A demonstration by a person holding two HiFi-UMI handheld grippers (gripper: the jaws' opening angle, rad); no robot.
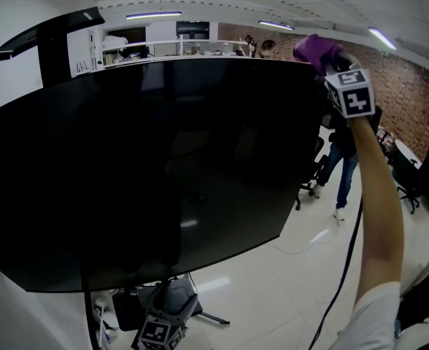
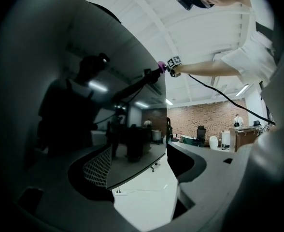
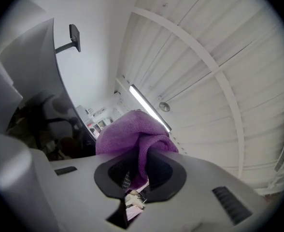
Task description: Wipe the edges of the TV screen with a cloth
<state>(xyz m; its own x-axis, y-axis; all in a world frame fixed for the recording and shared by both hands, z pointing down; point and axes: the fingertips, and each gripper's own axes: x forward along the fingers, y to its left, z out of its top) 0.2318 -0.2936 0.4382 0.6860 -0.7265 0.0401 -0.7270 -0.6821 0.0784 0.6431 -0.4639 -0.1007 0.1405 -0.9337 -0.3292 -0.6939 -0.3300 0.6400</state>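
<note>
The big dark TV screen (image 1: 149, 173) fills most of the head view, and its glossy face reflects the person. My right gripper (image 1: 324, 63) is raised to the screen's top right corner and is shut on a purple cloth (image 1: 315, 49). In the right gripper view the cloth (image 3: 130, 134) bulges out from between the jaws of the right gripper (image 3: 139, 170), beside the screen's edge (image 3: 31, 66). My left gripper (image 1: 165, 321) hangs low, under the screen's bottom edge. The left gripper (image 2: 142, 173) is open with nothing between its jaws, and the screen (image 2: 84, 105) is at its left.
A person in jeans (image 1: 342, 173) stands behind the screen's right side. Office chairs (image 1: 419, 173) stand by a brick wall. A black cable (image 1: 346, 261) hangs from my right arm. The stand's leg (image 1: 211, 316) and a power strip (image 2: 120, 192) lie on the white floor.
</note>
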